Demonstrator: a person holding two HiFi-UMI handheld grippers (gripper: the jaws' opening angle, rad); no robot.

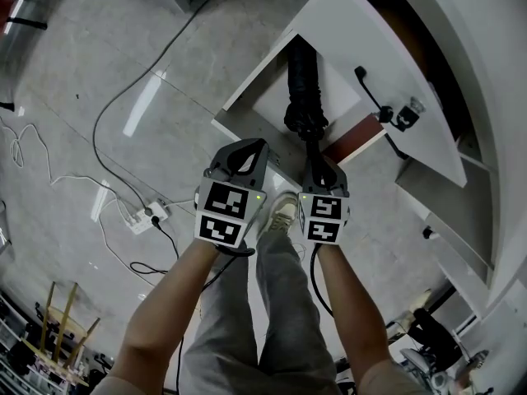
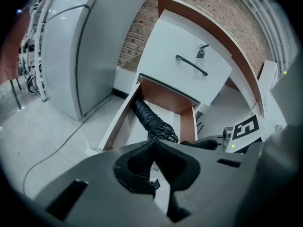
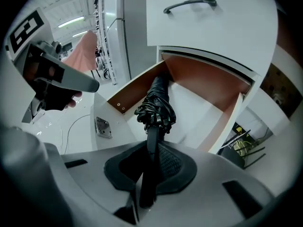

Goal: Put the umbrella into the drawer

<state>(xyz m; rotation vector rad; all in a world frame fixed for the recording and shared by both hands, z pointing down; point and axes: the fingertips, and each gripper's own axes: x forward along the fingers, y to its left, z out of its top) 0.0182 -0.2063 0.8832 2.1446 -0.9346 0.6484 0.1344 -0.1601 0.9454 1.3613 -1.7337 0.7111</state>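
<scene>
A black folded umbrella (image 1: 303, 81) lies lengthwise in the open bottom drawer (image 1: 247, 89), its canopy end toward the back. Its thin handle sticks out over the front edge. My right gripper (image 1: 316, 158) is shut on that handle; in the right gripper view the handle (image 3: 152, 141) runs between the pads and the bunched canopy (image 3: 157, 107) hangs just beyond. My left gripper (image 1: 247, 151) hovers beside it at the drawer's front left corner, shut with nothing in it. From the left gripper view the umbrella (image 2: 151, 119) lies ahead in the drawer (image 2: 118, 122), past the left gripper (image 2: 152, 144).
Above the open drawer sits a white drawer front with a black handle (image 1: 375, 97) and a small padlock (image 2: 202, 51). A power strip (image 1: 144, 216) and cables lie on the tiled floor at left. The person's shoe (image 1: 282, 212) stands below the grippers. A grey cabinet (image 2: 71, 56) stands left.
</scene>
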